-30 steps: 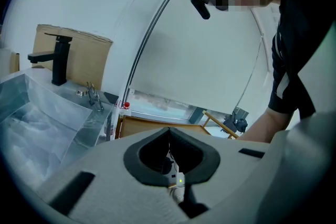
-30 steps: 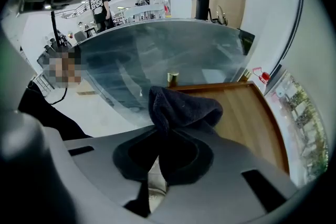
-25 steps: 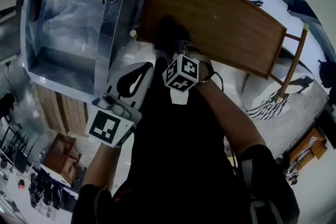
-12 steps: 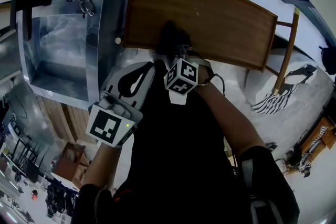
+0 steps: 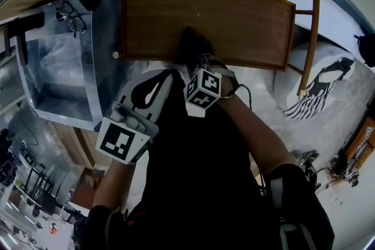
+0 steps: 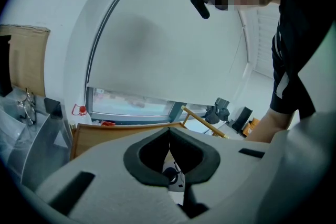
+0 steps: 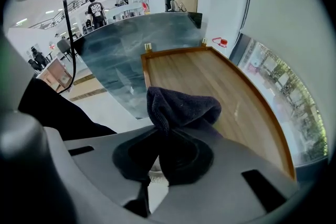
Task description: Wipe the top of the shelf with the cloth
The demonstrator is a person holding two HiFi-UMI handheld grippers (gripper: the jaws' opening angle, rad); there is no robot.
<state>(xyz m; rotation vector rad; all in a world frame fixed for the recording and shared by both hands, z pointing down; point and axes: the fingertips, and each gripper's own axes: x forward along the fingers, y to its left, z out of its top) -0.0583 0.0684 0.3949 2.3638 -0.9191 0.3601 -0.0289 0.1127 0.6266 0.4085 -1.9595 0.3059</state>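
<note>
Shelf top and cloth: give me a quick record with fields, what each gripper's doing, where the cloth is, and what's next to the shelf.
Right gripper: shut on the dark cloth
Left gripper: shut, nothing between its jaws, short of the shelf
Cloth position: bunched, over the near edge of the shelf top; contact cannot be told
Shelf surface: brown wood with a raised rim
Beside shelf: clear box, on its left in the head view

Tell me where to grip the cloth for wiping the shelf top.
Probably as the right gripper holds it: pinch the gathered end of the cloth from the near edge of the shelf, leaving the bunched fold ahead as a pad.
</note>
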